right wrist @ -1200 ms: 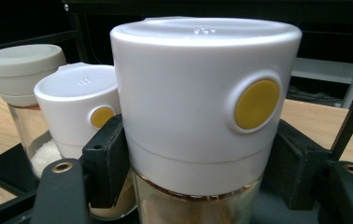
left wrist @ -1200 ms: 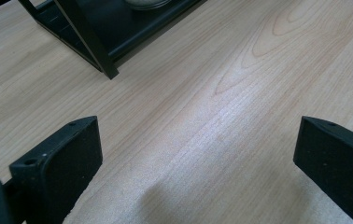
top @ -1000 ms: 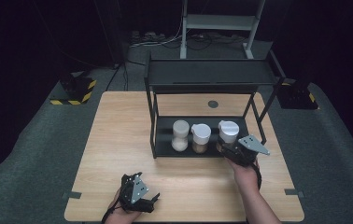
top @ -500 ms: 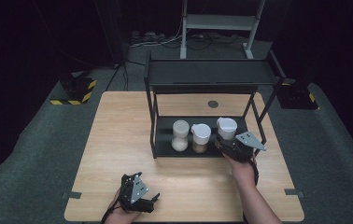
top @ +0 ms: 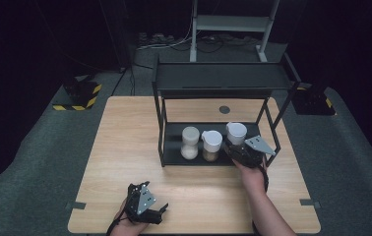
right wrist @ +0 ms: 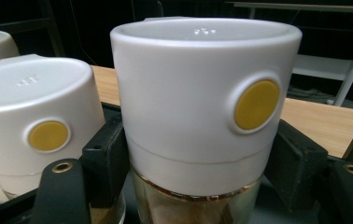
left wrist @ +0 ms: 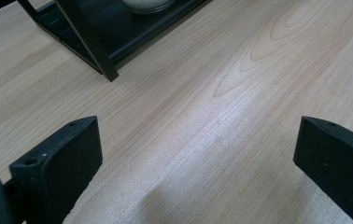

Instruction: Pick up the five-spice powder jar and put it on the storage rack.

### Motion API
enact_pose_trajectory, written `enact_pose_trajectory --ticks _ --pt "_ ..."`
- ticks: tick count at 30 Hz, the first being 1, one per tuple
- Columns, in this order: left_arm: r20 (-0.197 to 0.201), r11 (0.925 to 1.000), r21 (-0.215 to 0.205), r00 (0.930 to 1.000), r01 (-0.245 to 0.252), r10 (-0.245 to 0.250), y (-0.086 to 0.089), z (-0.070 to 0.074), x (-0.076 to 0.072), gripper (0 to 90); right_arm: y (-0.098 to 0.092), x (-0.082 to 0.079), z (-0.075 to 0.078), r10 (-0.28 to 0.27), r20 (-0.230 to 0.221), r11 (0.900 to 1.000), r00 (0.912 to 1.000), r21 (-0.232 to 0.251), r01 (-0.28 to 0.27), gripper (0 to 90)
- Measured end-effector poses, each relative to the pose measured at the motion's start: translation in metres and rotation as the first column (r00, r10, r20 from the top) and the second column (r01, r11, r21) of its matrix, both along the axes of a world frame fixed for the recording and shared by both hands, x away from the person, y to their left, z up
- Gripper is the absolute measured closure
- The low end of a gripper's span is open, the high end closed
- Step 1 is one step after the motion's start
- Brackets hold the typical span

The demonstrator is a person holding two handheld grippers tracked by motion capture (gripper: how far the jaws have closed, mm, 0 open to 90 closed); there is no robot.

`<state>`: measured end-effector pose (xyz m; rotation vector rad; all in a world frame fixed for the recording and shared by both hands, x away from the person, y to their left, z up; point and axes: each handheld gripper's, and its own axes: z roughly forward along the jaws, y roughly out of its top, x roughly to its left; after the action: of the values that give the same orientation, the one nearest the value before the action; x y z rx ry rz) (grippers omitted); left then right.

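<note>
Looking down on a wooden counter [top: 125,147] with a black two-tier rack [top: 218,78] at its far side. On the rack's lower shelf, three white-lidded jars in a row: a left jar [top: 190,140], a middle jar [top: 212,141], and at the right end the jar [top: 236,132] in hand.

Gripped by the right tongs [top: 234,147], reaching in from the near right. Closed firmly on that jar just under its lid, one pad on each side (the right gripper view shows a yellow dot on the lid and brownish contents in the glass below). Impossible to tell whether the base rests on the shelf or hangs just above it.

Compared with a second ago: hand and jar shifted a little to the left, closer to the middle jar, now just beside it. Grip unchanged throughout, no loosening. Probably means a small repositioning within the row rather than a release or a clear lift out, though either placing or removing fits the look of it.

Near the front edge of the counter, the left tongs [top: 157,214]: gaping wide over bare wood, holding nothing, parked in the same spot as before, well apart from the rack.
</note>
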<state>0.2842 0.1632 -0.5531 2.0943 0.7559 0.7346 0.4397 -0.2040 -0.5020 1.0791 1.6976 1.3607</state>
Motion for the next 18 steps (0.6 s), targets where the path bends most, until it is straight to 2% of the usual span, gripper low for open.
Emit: enact_pose_trajectory --ticks 18 --pt "0.001 0.9999 -0.012 1.0000 0.005 -0.005 0.001 0.000 0.000 1.3 0.004 0.009 -0.011 -0.014 -0.029 1.000 0.9995 -0.009 0.014 30.3"
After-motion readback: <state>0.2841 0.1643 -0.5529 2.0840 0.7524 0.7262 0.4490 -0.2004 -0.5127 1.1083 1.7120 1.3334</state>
